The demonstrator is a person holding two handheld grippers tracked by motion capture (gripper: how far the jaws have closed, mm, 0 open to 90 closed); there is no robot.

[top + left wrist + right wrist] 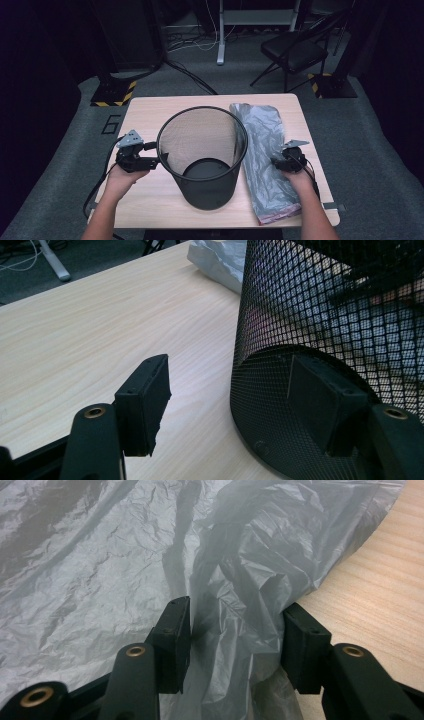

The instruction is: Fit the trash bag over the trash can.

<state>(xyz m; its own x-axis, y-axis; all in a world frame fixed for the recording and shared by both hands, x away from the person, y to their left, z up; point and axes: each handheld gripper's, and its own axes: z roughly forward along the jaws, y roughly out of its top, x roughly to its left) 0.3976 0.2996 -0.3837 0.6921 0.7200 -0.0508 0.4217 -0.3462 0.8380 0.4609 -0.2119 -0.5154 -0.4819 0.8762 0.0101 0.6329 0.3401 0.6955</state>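
A black mesh wastebasket [202,195] stands mid-table with nothing inside. My left gripper [157,159] is at its left rim. In the left gripper view the gripper [229,385] is open and straddles the basket [325,300] wall. One jaw is outside over the table, and the other shows through the mesh inside. A gap separates the outer pad from the wall. A crumpled grey plastic bag [260,140] lies flat to the basket's right. My right gripper [276,162] rests on its right edge. In the right gripper view it [237,615] is open, with a raised fold of bag [100,555] between the jaws.
The light wooden table [145,115] has bare room behind and left of the basket. On the grey floor beyond stand a black folding chair [295,50], a white desk leg [220,35] and two stand bases with yellow-black stripes [112,92]. Cables trail there.
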